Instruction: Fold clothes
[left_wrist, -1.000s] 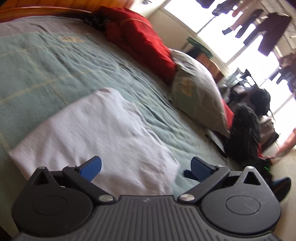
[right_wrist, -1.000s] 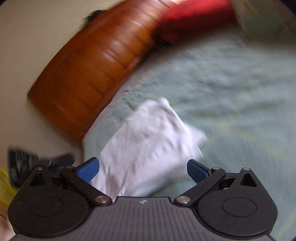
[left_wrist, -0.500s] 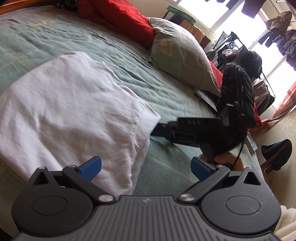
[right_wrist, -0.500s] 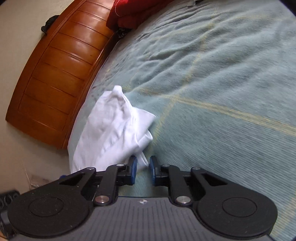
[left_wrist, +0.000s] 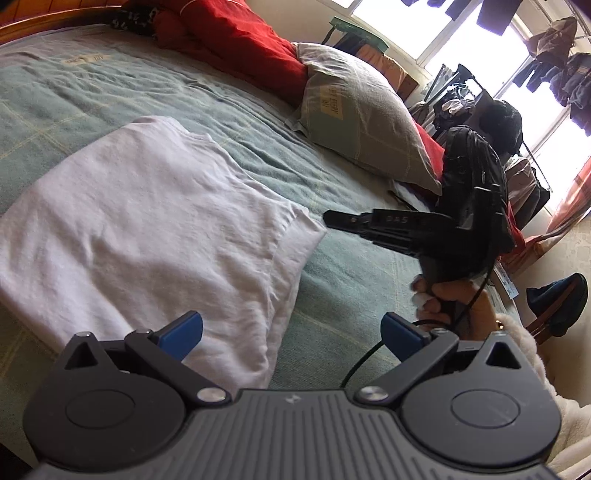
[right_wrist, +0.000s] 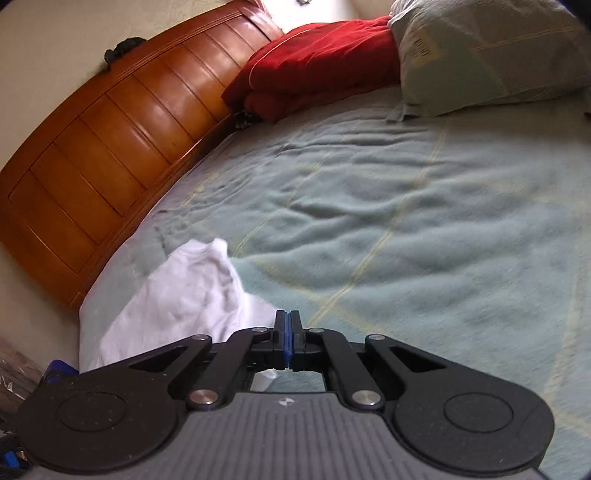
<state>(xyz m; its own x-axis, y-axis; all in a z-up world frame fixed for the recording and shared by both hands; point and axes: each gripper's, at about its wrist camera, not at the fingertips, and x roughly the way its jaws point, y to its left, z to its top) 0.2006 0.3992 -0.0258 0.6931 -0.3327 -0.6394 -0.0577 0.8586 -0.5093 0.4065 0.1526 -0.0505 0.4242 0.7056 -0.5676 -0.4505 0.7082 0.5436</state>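
White garment (left_wrist: 147, 236) folded flat, creased; left tongs (left_wrist: 291, 334) apart, right tongs (right_wrist: 287, 332) together, empty

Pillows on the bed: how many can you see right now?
2. A red pillow lies against the wooden headboard, and a grey-green pillow lies beside it, overlapping its end. More may lie beyond the frame edge.

Faint raised characters are showing on the black right gripper's (left_wrist: 334, 218) arm, too blurred to read; a pale printed label is sitting on the grey-green checked pillow (left_wrist: 365, 110), also unreadable.
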